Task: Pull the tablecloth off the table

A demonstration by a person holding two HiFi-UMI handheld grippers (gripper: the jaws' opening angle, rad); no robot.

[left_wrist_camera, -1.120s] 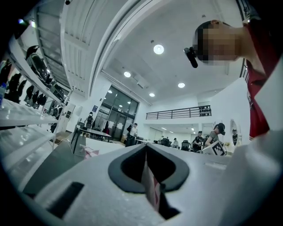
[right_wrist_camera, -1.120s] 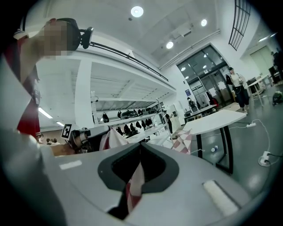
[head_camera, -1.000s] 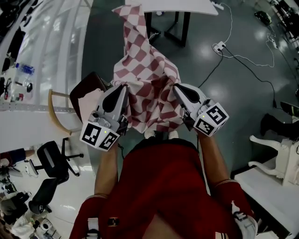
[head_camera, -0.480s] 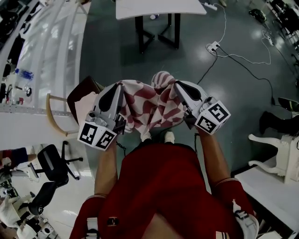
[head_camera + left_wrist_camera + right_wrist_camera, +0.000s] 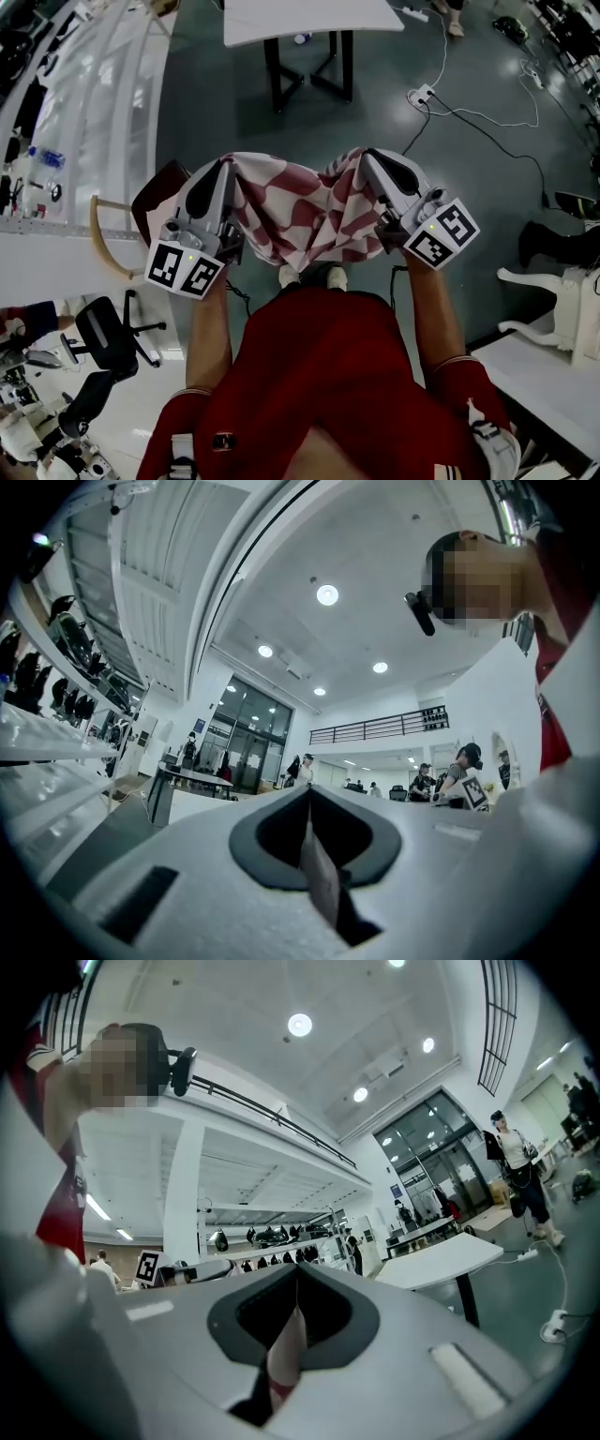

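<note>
**Tablecloth slung between your two hand-held grippers, clear of the worktop**

Your left hand-held gripper (image 5: 226, 169) has its jaws closed tight on a fold of the red-and-white checked tablecloth (image 5: 300, 211). In the left gripper view a thin strip of the cloth runs up through the slot where the jaws meet. Your right hand-held gripper (image 5: 367, 156) grips the cloth the same way, its jaws pressed together on a pale, red-edged fold that comes out below them.

The cloth hangs bunched between the two hand-held grippers. It sags from each tip into loose folds in front of your red shirt (image 5: 319, 375) and above your white shoes (image 5: 291, 277).

The white worktop (image 5: 309, 14) stands well beyond both tips, and no part of the cloth touches it. Grey floor (image 5: 216, 103) lies between it and the cloth.

A brown chair (image 5: 155, 192) sits just outside the left hand-held gripper. A white cable and power strip (image 5: 422, 96) lie on the floor beyond the right one.
</note>
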